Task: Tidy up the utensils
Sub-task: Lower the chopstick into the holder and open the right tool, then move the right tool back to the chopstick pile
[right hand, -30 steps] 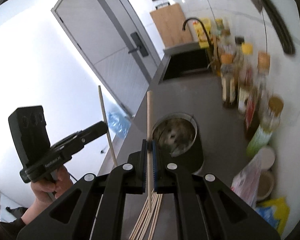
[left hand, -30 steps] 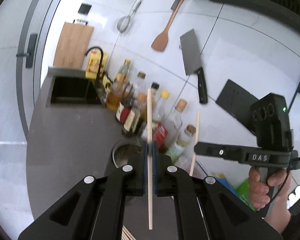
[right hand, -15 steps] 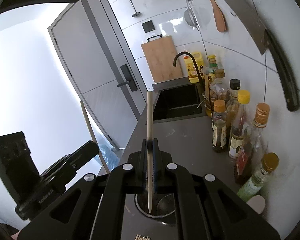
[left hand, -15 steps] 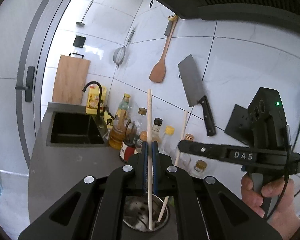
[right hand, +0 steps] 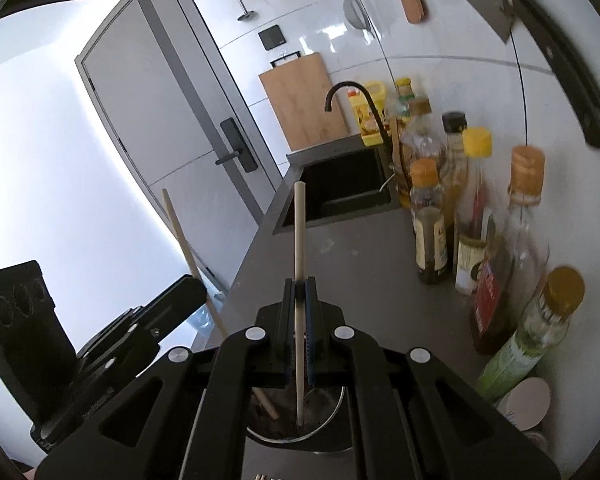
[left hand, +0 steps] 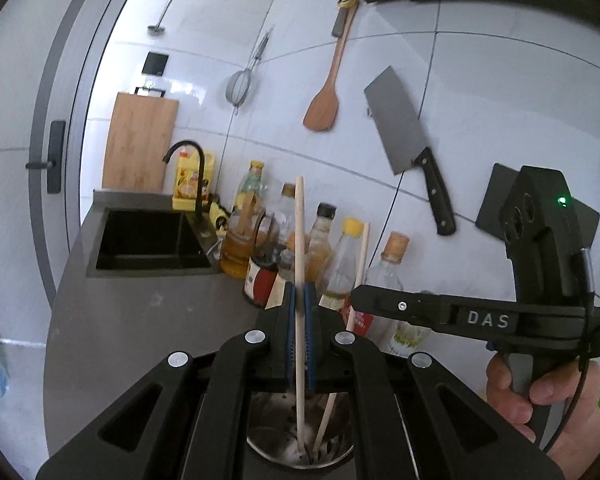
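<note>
My left gripper (left hand: 299,296) is shut on a wooden chopstick (left hand: 299,240) that stands upright, its lower tip inside the round metal utensil holder (left hand: 268,446) just below. My right gripper (right hand: 299,294) is shut on a second chopstick (right hand: 299,232), whose lower end also reaches into the same holder (right hand: 332,420). In the left wrist view the right gripper (left hand: 360,300) comes in from the right with its chopstick (left hand: 363,252). In the right wrist view the left gripper (right hand: 188,292) shows at the left with its chopstick (right hand: 184,240).
Several sauce and oil bottles (left hand: 340,256) stand along the tiled wall behind the holder. A black sink (left hand: 148,240) with a black tap lies further back. A cleaver (left hand: 404,140), wooden spatula (left hand: 324,108) and strainer hang on the wall. More chopsticks (right hand: 260,477) lie on the grey counter.
Both grippers have come down over the holder with their chopsticks. The chopstick tips have gone from above the rim to inside it.
</note>
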A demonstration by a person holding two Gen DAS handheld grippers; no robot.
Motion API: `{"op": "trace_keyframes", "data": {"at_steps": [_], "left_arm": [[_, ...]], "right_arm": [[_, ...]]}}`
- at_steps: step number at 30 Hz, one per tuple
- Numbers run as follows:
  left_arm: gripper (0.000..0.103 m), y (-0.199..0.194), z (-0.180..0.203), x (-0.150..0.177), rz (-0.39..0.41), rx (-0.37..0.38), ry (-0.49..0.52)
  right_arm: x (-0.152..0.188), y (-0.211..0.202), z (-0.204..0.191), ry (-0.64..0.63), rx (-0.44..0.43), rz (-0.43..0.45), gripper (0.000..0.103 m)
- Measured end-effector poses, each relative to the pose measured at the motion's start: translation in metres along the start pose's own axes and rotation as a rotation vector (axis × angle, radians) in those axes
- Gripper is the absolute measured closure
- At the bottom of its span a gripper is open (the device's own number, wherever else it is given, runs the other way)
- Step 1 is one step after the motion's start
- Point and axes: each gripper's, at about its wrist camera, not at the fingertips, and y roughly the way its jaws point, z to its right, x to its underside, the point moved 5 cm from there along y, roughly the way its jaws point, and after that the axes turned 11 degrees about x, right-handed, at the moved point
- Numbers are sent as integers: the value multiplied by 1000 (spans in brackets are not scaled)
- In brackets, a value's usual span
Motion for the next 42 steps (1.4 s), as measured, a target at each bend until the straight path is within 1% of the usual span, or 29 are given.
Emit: {"op": "trace_keyframes", "data": {"at_steps": [4, 6, 8, 11, 18, 25, 26, 27, 28, 29, 30, 32, 33, 34, 35, 37, 38, 39, 41, 42], "left_arm": [[99, 0, -2, 9, -27, -2, -8], [99, -1, -3, 12, -33, -11, -12], [99, -3, -2, 12, -36, -10, -16], [98, -6, -2, 13, -42, -19, -9], [98, -20, 2, 11, -38, -21, -12], [98, -41, 9, 15, -48, -25, -28], [98, -45, 10, 17, -59, -29, -36], [98, -49, 12, 18, -67, -24, -47], [98, -52, 14, 19, -77, -14, -57], [98, -55, 16, 20, -90, -7, -63], [98, -60, 19, 22, -103, -16, -59], [98, -68, 24, 25, -115, -20, -56], [98, -74, 25, 26, -118, -49, -58], [97, -79, 25, 27, -119, -59, -66], [96, -86, 26, 28, -125, -50, -80], [87, -97, 28, 29, -127, -57, -95], [79, -103, 28, 29, -128, -62, -103], [76, -109, 29, 29, -130, -59, -112], [75, -117, 30, 29, -142, -61, -128], [74, -121, 31, 29, -155, -39, -139]], "right_arm": [[13, 8, -4, -25, 4, -38, 97], [17, 9, -7, -25, -17, -51, 97], [18, 9, -7, -25, -7, -51, 96], [19, 4, -7, -16, -15, -49, 96], [19, -18, -8, -14, -30, -27, 96], [30, -42, -16, -17, -55, -31, 96], [33, -45, -17, -13, -55, -37, 94], [38, -46, -18, -6, -54, -64, 84], [41, -47, -19, -2, -66, -81, 80], [45, -49, -22, 3, -91, -94, 79], [49, -52, -25, 3, -102, -101, 79], [55, -56, -28, -8, -96, -111, 79], [58, -59, -31, -18, -97, -118, 79], [61, -60, -32, -25, -97, -125, 79], [64, -62, -35, -36, -96, -134, 79], [68, -68, -37, -42, -97, -140, 79], [71, -71, -39, -44, -99, -146, 79], [73, -75, -42, -50, -108, -155, 79], [76, -81, -47, -66, -115, -166, 77], [78, -85, -50, -79, -109, -175, 72]]}}
